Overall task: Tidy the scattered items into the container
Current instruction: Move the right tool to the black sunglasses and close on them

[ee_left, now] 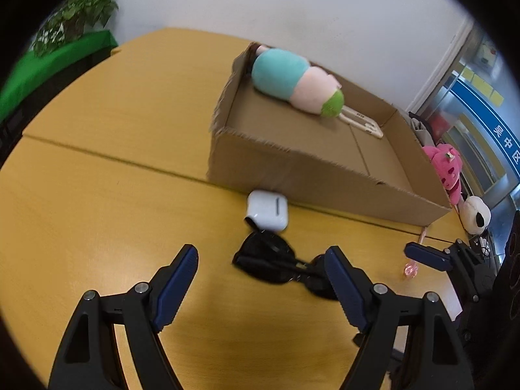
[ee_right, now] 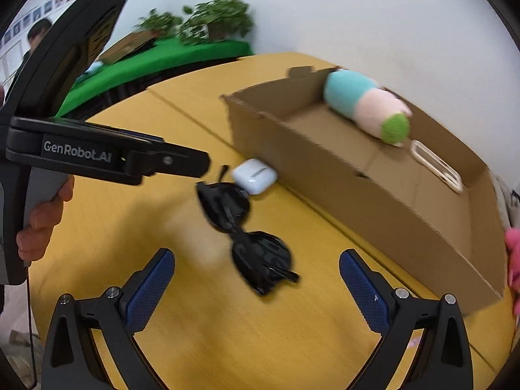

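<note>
Presently both tongs, left (ee_left: 261,281) and right (ee_right: 256,282), are held spread above the desk (ee_right: 195,341), where light, fragile sunglasses (ee_right: 242,227), lying at 12 o'clock, are probably best pinched at the bridge.

Yellow table (ee_left: 97,201): box (ee_left: 292,175), sunglasses (ee_left: 276,263), case (ee_left: 266,214).

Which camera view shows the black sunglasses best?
The right wrist view: the sunglasses lie wholly in sight between the open fingers. In the left wrist view, the left gripper has one finger covering part of one lens.
</note>
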